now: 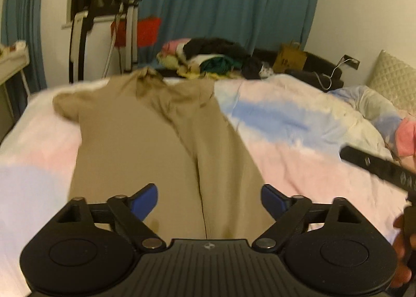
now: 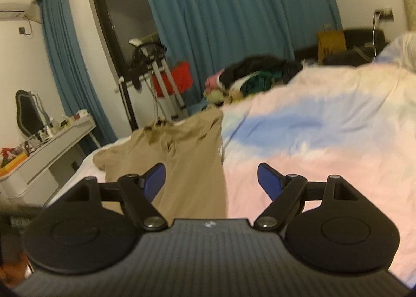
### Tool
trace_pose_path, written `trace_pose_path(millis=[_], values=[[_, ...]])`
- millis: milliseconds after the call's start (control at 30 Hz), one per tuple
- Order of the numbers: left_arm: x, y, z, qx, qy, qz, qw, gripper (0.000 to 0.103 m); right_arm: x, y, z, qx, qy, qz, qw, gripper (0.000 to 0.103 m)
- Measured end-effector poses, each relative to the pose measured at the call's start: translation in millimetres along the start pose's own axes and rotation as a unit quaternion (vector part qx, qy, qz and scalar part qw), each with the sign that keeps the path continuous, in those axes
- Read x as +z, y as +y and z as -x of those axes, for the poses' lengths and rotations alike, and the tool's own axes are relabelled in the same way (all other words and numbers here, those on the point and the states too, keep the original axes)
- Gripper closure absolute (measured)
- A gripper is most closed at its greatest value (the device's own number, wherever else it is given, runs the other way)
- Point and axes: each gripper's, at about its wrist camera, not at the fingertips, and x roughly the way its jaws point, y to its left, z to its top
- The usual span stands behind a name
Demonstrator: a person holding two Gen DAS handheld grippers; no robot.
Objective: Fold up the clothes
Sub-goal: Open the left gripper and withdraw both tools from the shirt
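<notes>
The left tongs [image 1: 209,199] are spread wide, gripping nothing, hovering over the one pair of tan trousers [image 1: 145,146] that lies lengthwise on the bed [image 1: 299,146], over its pink-and-blue cover. The right tongs [image 2: 211,180] are likewise released and empty, above the trousers' right edge and the cover. Whether either touches the cloth is unclear through the blur. One heap of mixed clothes [image 1: 213,59] sits at the bed's far end. A white desk [image 2: 54,138] stands left.
</notes>
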Motion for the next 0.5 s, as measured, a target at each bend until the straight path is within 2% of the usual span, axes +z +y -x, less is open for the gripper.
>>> trace_pose_path(millis=[133, 267, 367, 400, 500], values=[[22.5, 22.7, 10.2, 0.015, -0.031, 0.008, 0.9994, 0.011, 13.9, 8.1, -8.9, -0.007, 0.002, 0.020, 1.000, 0.022], [45.1, 45.4, 20.4, 0.029, -0.063, 0.017, 0.9975, 0.010, 30.6, 35.7, -38.7, 0.024, 0.021, 0.057, 0.998, 0.023], [55.6, 67.2, 23.9, 0.042, -0.079, 0.031, 0.9955, 0.008, 37.3, 70.7, -82.3, 0.036, 0.044, 0.088, 0.994, 0.023], [54.3, 78.1, 22.0, 0.048, -0.080, 0.042, 0.9948, 0.003, 38.3, 85.4, -102.6, 0.042, 0.054, 0.096, 0.993, 0.023], [50.4, 110.7, 16.1, 0.065, -0.080, 0.075, 0.9918, 0.002, 35.1, 132.3, -171.6, 0.067, 0.085, 0.118, 0.987, 0.024]])
